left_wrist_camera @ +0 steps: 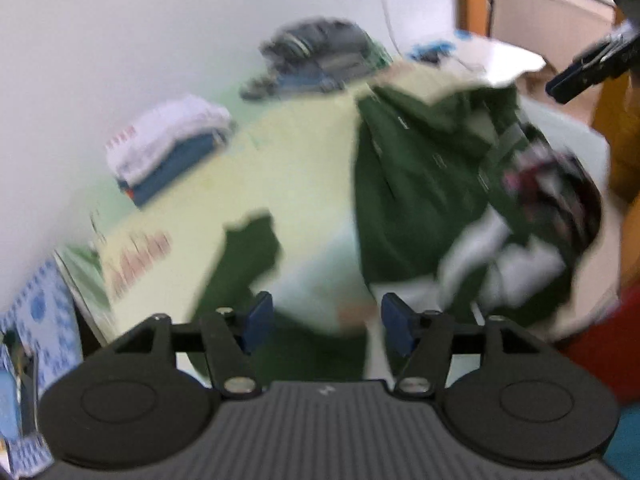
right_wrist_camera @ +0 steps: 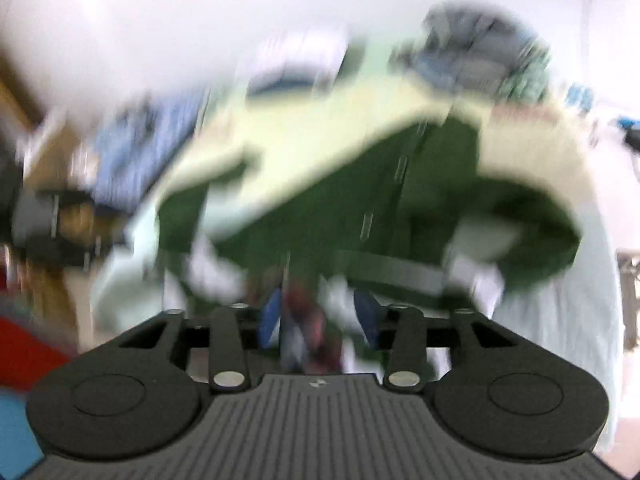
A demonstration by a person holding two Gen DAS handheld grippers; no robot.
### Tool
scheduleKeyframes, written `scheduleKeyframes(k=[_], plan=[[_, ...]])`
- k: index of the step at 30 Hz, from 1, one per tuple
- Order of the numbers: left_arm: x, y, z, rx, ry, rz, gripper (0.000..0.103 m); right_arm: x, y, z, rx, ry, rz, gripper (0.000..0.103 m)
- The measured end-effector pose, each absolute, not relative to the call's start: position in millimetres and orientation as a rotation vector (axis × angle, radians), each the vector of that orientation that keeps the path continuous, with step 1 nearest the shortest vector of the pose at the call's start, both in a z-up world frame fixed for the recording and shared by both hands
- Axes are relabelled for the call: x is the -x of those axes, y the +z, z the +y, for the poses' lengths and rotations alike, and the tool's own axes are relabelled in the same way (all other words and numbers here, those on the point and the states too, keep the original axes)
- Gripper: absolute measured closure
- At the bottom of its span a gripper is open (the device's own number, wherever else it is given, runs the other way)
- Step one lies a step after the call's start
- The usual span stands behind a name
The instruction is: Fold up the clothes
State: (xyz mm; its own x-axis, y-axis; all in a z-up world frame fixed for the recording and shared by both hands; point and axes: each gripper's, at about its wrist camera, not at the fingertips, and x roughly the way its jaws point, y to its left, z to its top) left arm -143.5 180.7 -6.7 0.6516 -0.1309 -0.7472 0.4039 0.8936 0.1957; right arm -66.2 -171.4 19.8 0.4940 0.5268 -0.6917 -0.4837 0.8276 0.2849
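A dark green garment (left_wrist_camera: 416,184) with white patches and a red-and-black patterned part (left_wrist_camera: 560,196) lies crumpled on a pale yellow-green sheet (left_wrist_camera: 296,168). My left gripper (left_wrist_camera: 328,322) hovers over its near edge, jaws open, with nothing pressed between the blue pads. One finger (left_wrist_camera: 580,70) of the right gripper shows at the upper right of the left wrist view. In the blurred right wrist view the green garment (right_wrist_camera: 420,200) fills the middle. My right gripper (right_wrist_camera: 318,320) stands open, with reddish and white cloth (right_wrist_camera: 312,324) loose between its pads.
A folded stack of white and blue clothes (left_wrist_camera: 168,148) sits at the left on the sheet, by the white wall. A heap of dark clothes (left_wrist_camera: 320,56) lies at the far end. Something red (left_wrist_camera: 600,344) lies at the near right.
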Motion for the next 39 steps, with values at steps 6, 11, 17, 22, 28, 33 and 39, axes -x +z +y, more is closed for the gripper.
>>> scheduleKeyframes(k=[6,11,17,22,28,33,39], plan=[[49,-47,143,-0.328,-0.278,0.833,0.039,7,-47,-111,0.406,0.463,0.705,0.045],[-5,-81,111,-0.296,-0.236,0.887,0.038,-39,-96,-112,0.386,0.514,0.805,0.06],[-30,-101,92,-0.264,-0.253,0.944,0.038,-55,-77,-160,0.218,0.461,0.771,0.093],[-51,-110,83,-0.241,-0.263,0.954,0.038,-78,-68,-238,0.14,0.172,0.774,0.093],[-66,-112,78,-0.199,-0.306,0.952,0.04,-93,-95,-300,0.114,-0.092,0.903,0.086],[-71,-111,76,-0.148,-0.367,0.964,0.062,-73,-60,-259,-0.002,0.067,0.756,0.067],[-72,-110,78,-0.09,-0.373,0.982,0.065,-91,-71,-148,-0.047,0.385,0.813,0.059]])
